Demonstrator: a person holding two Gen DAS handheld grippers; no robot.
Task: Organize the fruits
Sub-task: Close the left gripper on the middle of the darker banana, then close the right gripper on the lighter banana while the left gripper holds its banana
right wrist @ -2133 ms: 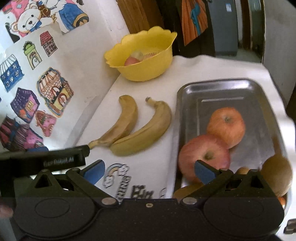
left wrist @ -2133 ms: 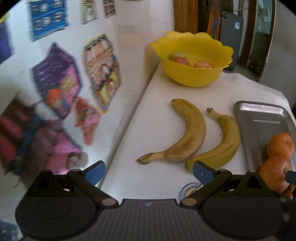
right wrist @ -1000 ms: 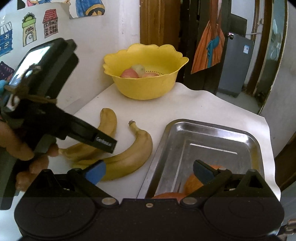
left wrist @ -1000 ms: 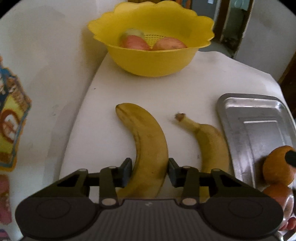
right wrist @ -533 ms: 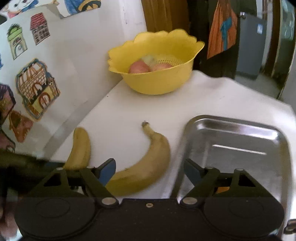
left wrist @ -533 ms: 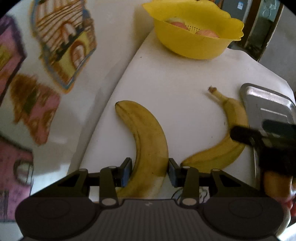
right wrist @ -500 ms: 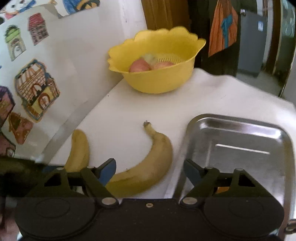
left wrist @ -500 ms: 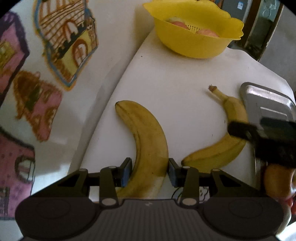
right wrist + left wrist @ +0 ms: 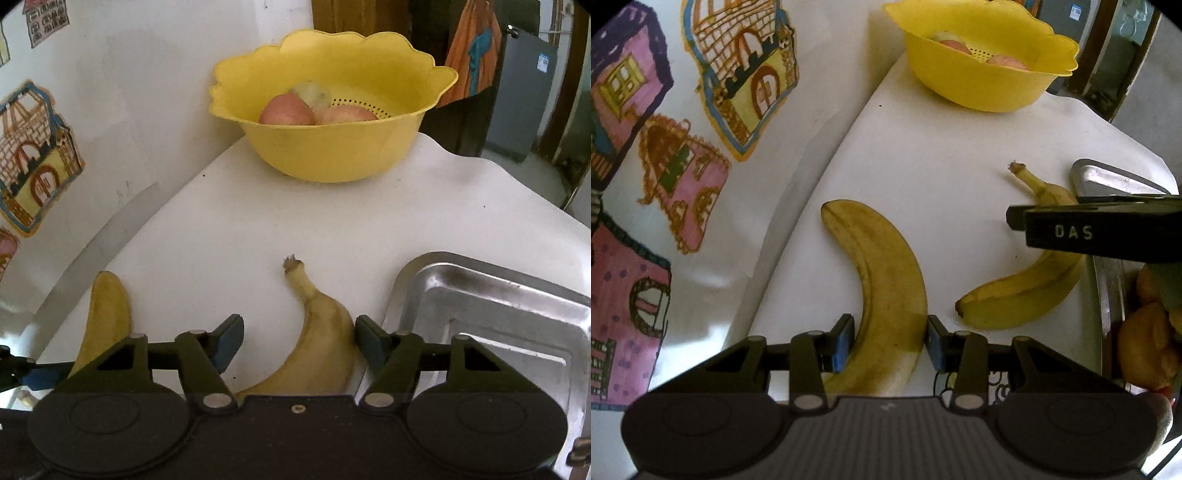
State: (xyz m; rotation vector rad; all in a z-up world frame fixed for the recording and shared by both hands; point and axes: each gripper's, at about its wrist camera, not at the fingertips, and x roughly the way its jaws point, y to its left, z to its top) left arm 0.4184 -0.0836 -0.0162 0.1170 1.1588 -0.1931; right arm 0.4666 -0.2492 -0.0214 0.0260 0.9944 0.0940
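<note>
Left tongs (image 9: 889,341) clamp browner banana (image 9: 882,280); right tongs (image 9: 299,343) straddle yellower banana (image 9: 317,347).

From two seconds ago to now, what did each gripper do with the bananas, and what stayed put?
The left gripper came down and closed on the browner, speckled banana, which has stayed clamped since. The right gripper left the steel tray and lowered around the yellower banana, jaws narrowing but one pad still clear of it. The yellow scalloped bowl with its apples and the white table did not move.
</note>
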